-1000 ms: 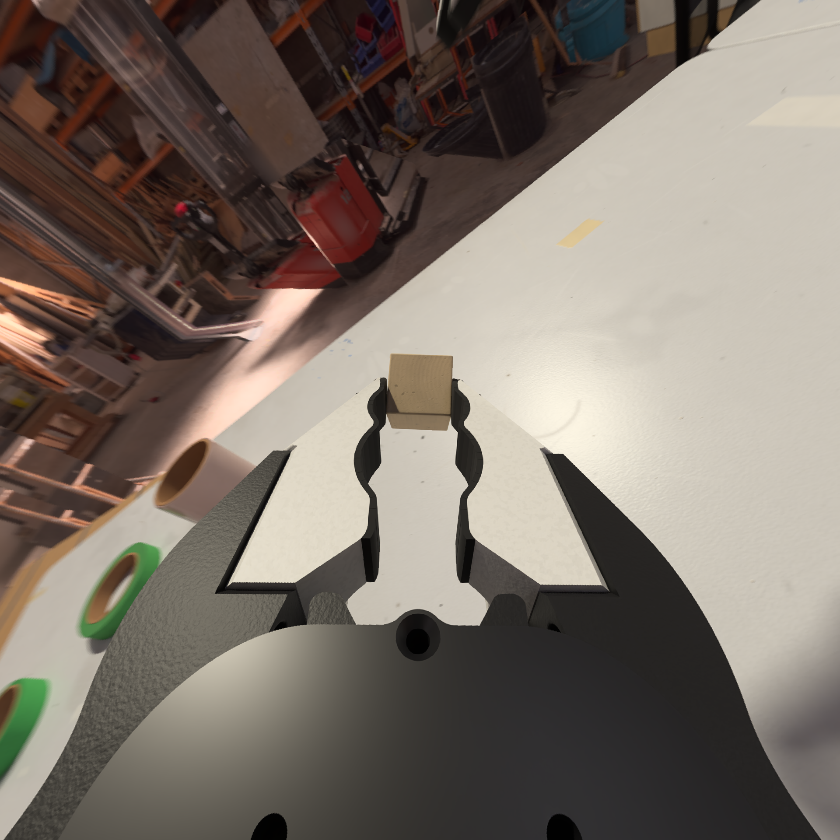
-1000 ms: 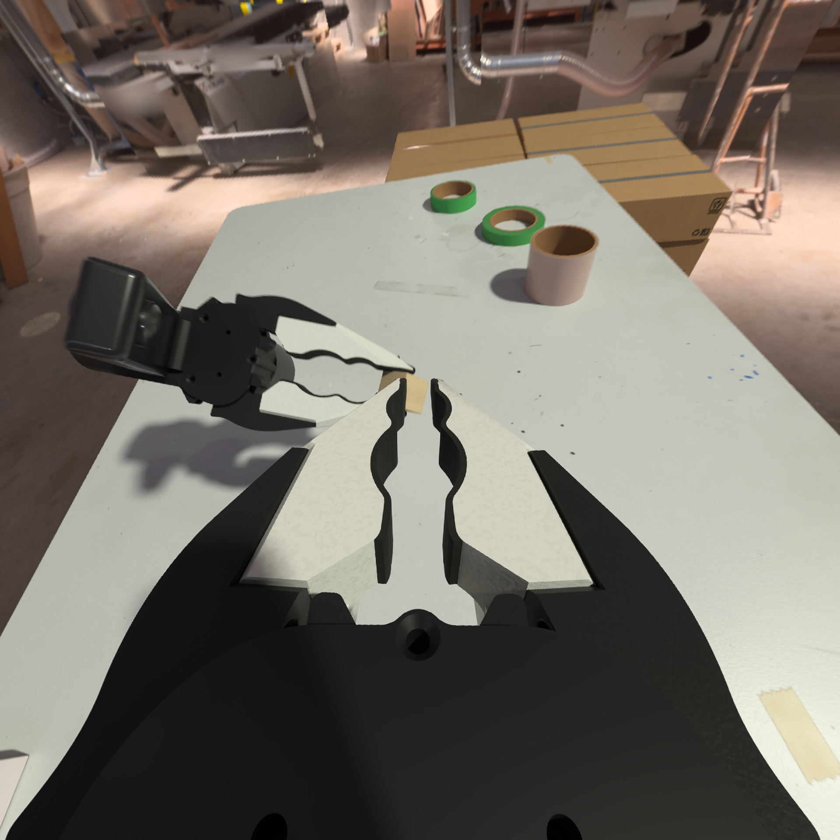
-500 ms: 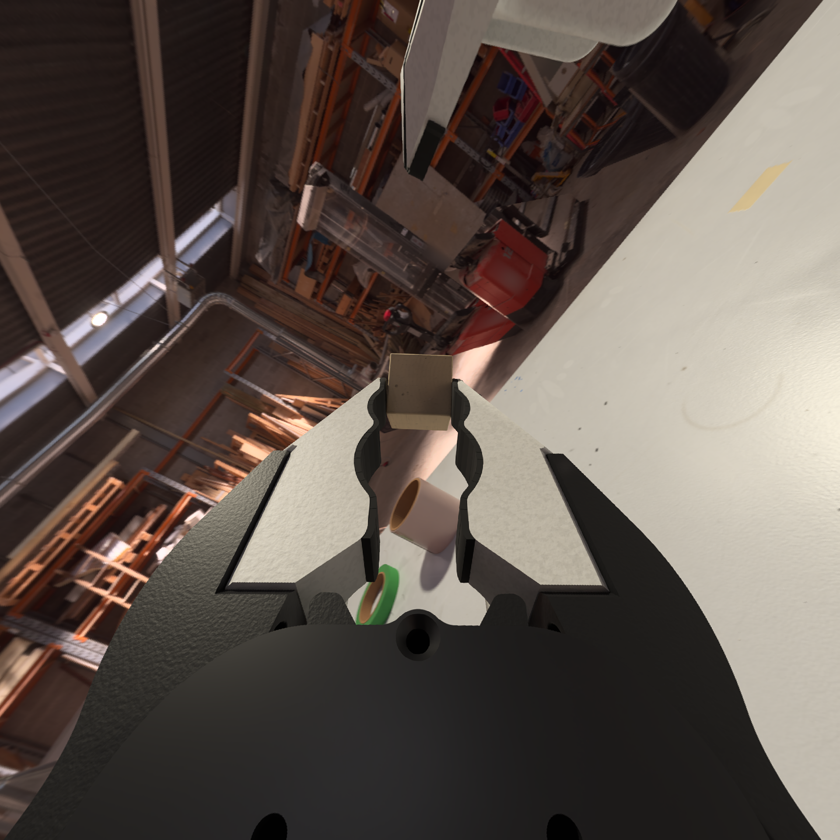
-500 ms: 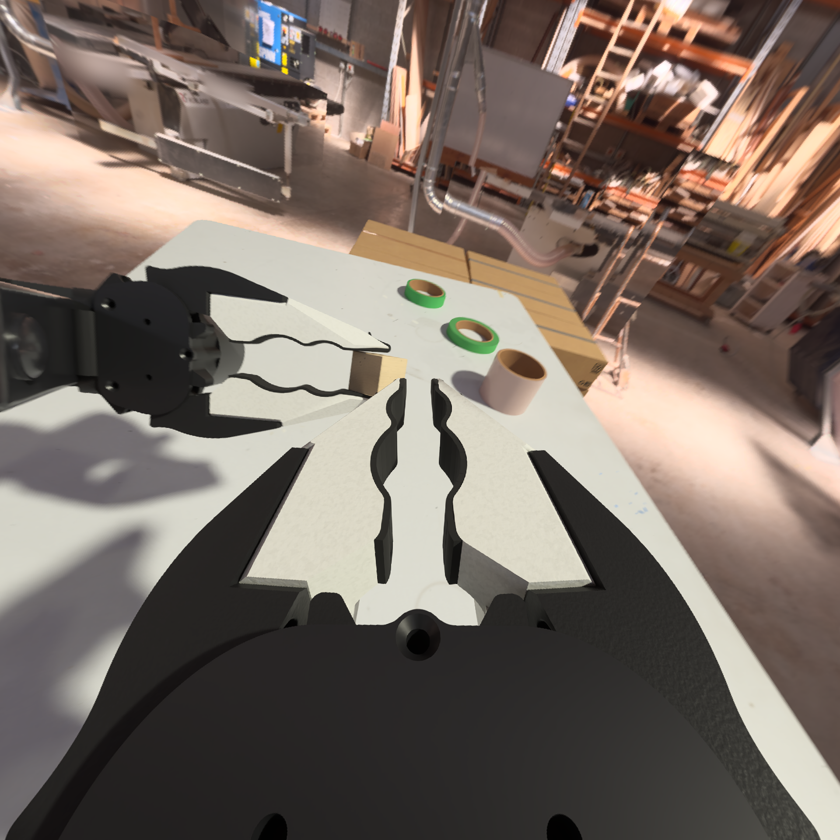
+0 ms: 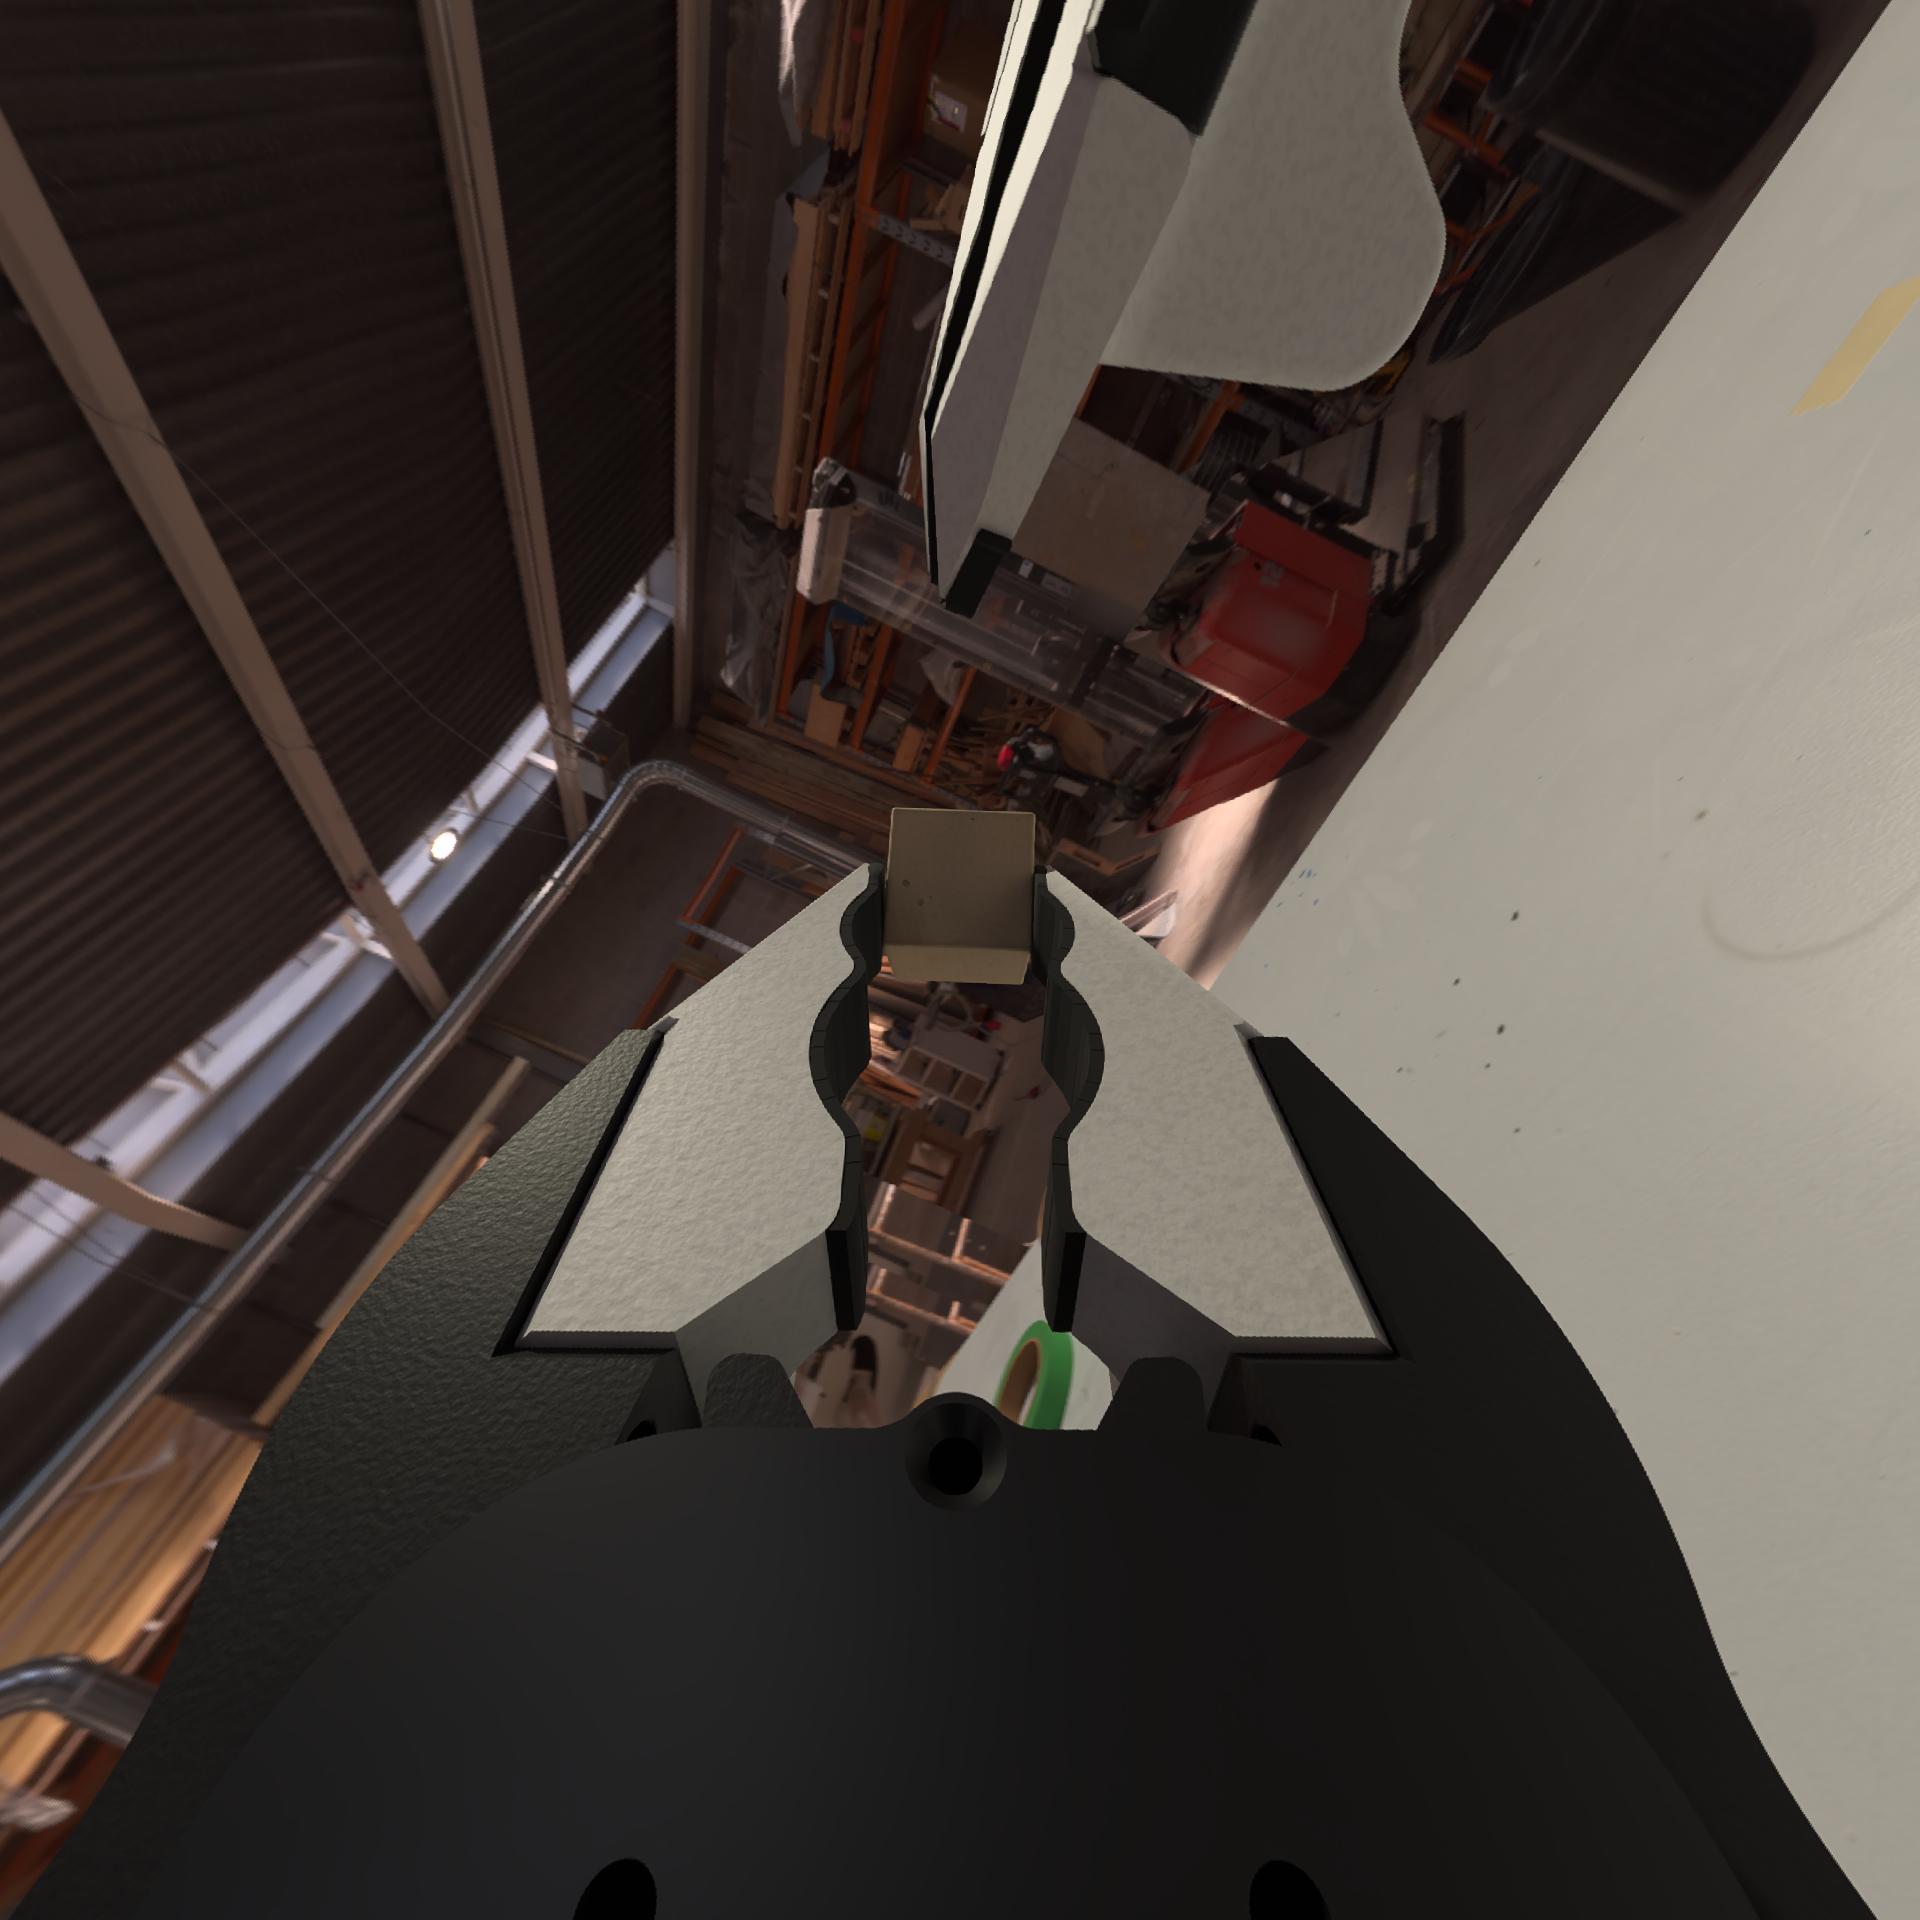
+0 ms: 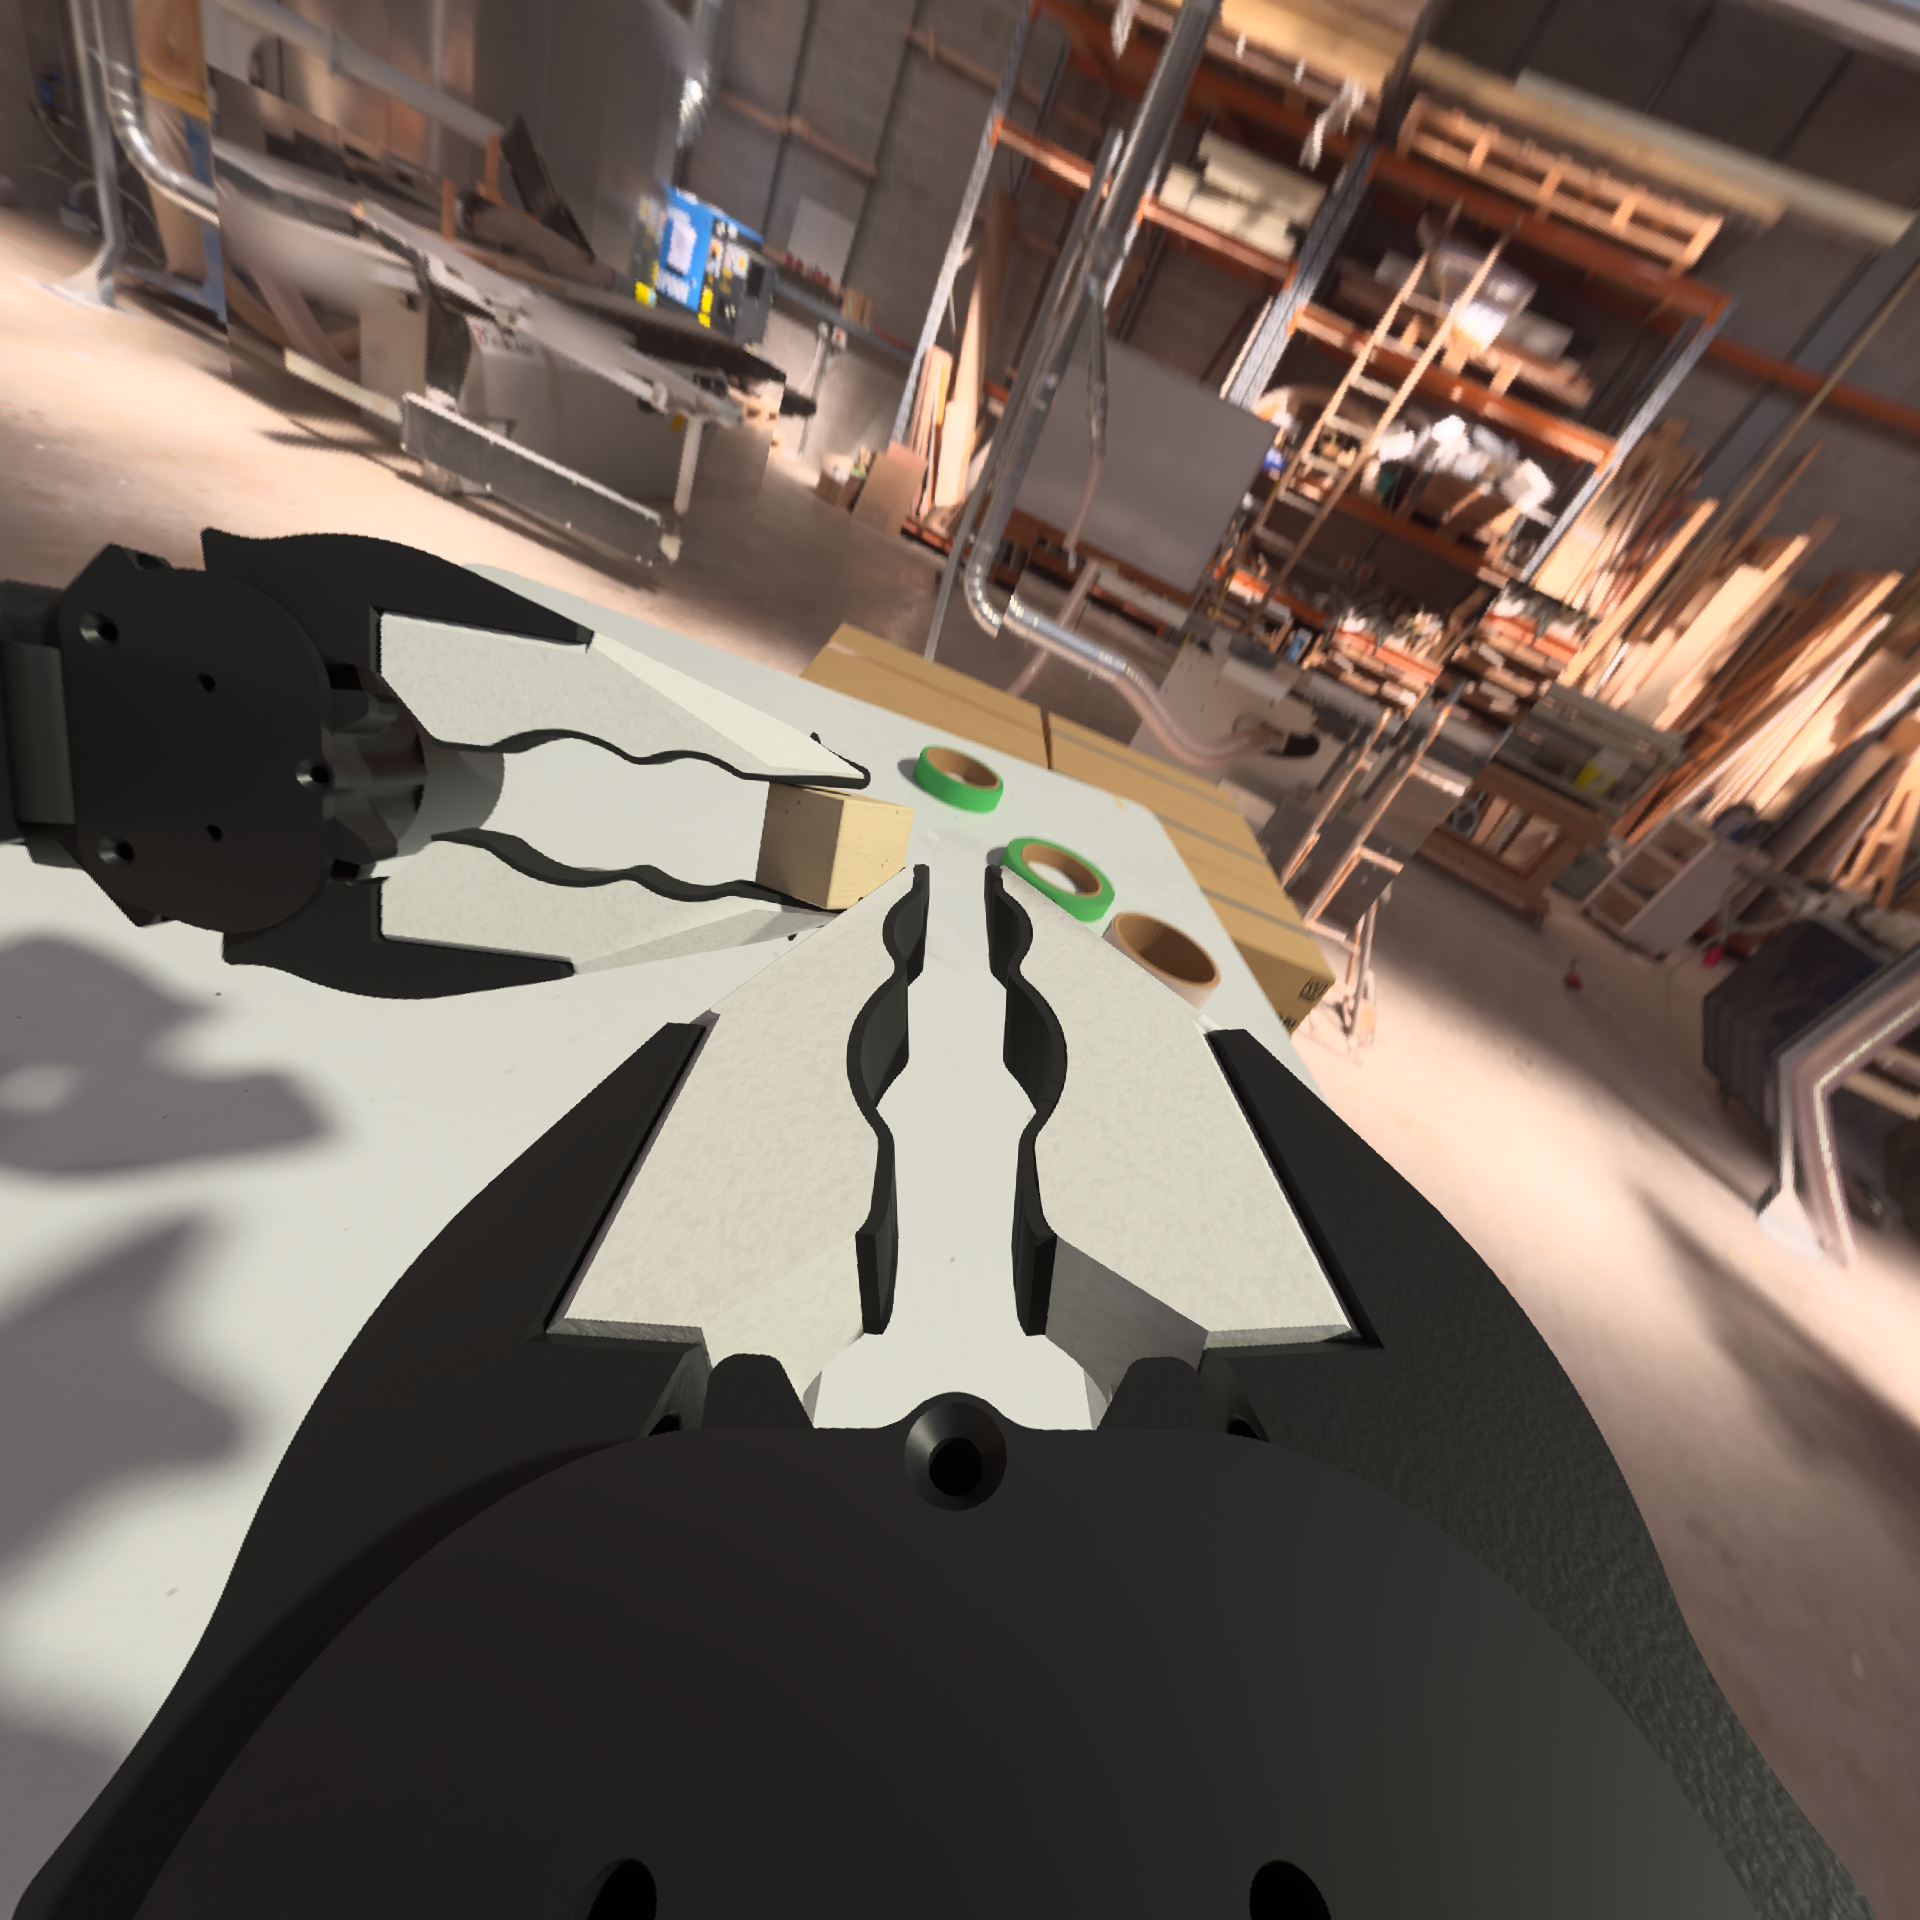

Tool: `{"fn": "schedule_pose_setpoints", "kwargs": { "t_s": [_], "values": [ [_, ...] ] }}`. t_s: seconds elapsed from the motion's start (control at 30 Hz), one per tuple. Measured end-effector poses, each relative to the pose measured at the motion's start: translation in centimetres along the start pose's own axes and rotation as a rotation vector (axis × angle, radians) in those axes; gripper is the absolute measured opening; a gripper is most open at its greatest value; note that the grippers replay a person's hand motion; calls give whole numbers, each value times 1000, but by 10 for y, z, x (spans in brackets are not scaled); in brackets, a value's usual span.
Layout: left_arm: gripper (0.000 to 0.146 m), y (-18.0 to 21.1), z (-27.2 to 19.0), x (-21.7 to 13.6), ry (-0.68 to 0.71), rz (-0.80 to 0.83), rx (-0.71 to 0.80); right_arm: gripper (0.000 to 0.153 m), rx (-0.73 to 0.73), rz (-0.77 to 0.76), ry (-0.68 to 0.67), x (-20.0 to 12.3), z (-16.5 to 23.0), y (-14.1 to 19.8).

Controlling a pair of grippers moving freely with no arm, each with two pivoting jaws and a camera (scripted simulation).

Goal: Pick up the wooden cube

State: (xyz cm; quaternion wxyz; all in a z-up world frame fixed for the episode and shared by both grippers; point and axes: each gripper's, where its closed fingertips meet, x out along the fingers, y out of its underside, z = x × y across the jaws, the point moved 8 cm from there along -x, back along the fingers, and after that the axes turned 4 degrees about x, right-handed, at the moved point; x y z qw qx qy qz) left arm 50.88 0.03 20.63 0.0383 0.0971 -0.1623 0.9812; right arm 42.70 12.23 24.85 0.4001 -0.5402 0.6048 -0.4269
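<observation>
The wooden cube (image 5: 961, 894) is a small pale block clamped between the tips of my left gripper (image 5: 958, 909). It is held in the air, clear of the white table (image 5: 1662, 935). In the right wrist view the left gripper (image 6: 847, 844) comes in from the left with the cube (image 6: 868, 831) at its tips, above the table (image 6: 416, 1091). My right gripper (image 6: 956, 883) is empty, its jaws a narrow gap apart, with its tips just right of and below the cube. Its white finger (image 5: 1195, 208) looms at the top of the left wrist view.
Two green tape rolls (image 6: 958, 777) (image 6: 1058, 878) and a cardboard tube (image 6: 1164, 956) sit at the table's far end. Cardboard boxes (image 6: 1143, 769) stand beyond that end. One green roll (image 5: 1029, 1371) shows between the left jaws. Workshop racks and machines surround the table.
The left gripper has lifted the cube off the table and tilted upward. The right gripper has also risen and tilted up, and now sits closer to the cube.
</observation>
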Motion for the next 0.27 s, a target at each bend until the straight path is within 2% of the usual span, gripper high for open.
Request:
{"fn": "schedule_pose_setpoints", "kwargs": {
  "t_s": [0.17, 0.27],
  "values": [
    [28, -8, 14, -5, -10, -10, 78, 10, -38, -163, 12, -5, 5, -1],
    [28, -19, 27, -7, -36, -21, 114, 10, -166, -272, 103, -13, 14, -7]
  ]
}}
